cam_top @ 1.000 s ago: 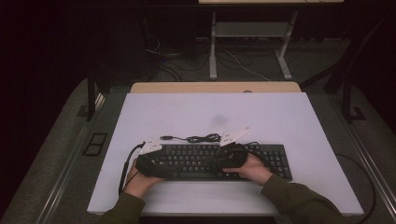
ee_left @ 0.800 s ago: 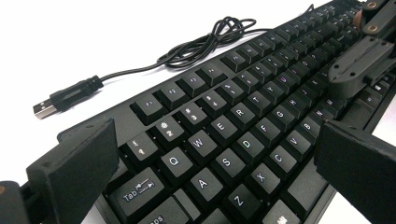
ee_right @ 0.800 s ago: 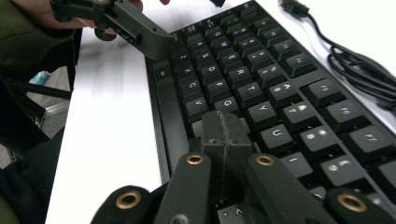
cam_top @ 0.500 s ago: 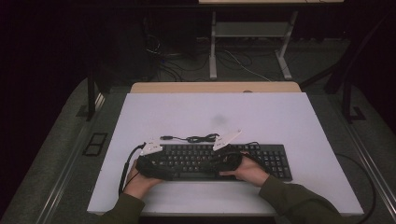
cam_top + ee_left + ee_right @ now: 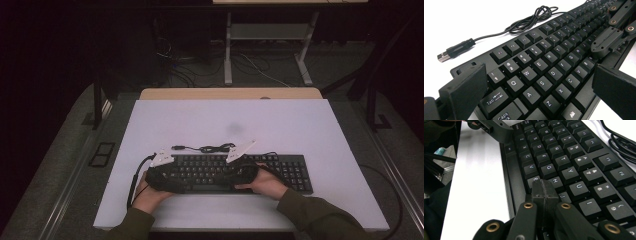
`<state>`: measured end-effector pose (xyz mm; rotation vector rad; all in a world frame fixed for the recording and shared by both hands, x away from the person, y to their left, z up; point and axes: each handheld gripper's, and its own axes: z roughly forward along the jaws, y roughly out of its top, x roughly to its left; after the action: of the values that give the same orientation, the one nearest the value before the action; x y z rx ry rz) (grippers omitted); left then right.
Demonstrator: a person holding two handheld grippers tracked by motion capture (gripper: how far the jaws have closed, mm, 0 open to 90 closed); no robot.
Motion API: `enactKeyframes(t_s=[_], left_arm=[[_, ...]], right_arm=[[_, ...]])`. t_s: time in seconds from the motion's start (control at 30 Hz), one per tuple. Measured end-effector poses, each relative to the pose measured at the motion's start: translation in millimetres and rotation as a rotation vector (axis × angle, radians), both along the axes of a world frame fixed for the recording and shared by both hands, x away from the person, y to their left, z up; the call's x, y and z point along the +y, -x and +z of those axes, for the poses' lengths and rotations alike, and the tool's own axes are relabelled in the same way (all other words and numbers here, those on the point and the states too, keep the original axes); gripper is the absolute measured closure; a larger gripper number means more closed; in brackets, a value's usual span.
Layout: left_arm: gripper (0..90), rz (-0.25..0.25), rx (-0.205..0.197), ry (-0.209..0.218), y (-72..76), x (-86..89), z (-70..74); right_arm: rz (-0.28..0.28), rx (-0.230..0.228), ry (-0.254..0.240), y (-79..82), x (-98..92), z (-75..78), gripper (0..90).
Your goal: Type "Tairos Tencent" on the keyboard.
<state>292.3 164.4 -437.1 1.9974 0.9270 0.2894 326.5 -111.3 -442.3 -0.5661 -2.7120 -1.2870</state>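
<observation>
Since the earlier frame, the right gripper (image 5: 243,171) has been shifted leftward over the keyboard (image 5: 295,172), lower centre of the high view; its jaws are pressed together. The left gripper (image 5: 536,87) is spread across the keyboard's left end.

From above, the left gripper (image 5: 162,175) and right gripper (image 5: 245,172) cover the left half of the keyboard (image 5: 280,170), and their jaws are too small and dark to read there. The left gripper view cuts the keyboard off at bottom and right. In the right gripper view, the gripper's closed jaws hide the keys below H, and the cable (image 5: 621,142) runs off the right edge.
</observation>
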Motion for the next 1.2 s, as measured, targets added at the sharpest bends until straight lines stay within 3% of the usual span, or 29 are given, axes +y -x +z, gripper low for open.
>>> enactKeyframes(t_s=[0.47,0.6,0.93,1.2], left_arm=[[0.3,-0.002,-0.009,-0.004,0.6,1.1,1.2],[2.3,-0.006,-0.012,-0.002,1.5,1.3,1.9],[15.5,-0.021,-0.01,0.013,2.6,1.5,4.7],[35.1,-0.074,0.005,0.031,1.9,-1.1,5.6]], right_arm=[[-0.007,-0.007,-0.02,-0.4,-2.7,3.3,89.4],[-0.01,-0.012,-0.034,-0.9,-4.6,5.4,84.7],[-0.026,-0.005,-0.078,-3.9,-12.1,10.3,63.8],[-0.067,-0.011,-0.074,-5.8,-15.9,10.2,40.2]])
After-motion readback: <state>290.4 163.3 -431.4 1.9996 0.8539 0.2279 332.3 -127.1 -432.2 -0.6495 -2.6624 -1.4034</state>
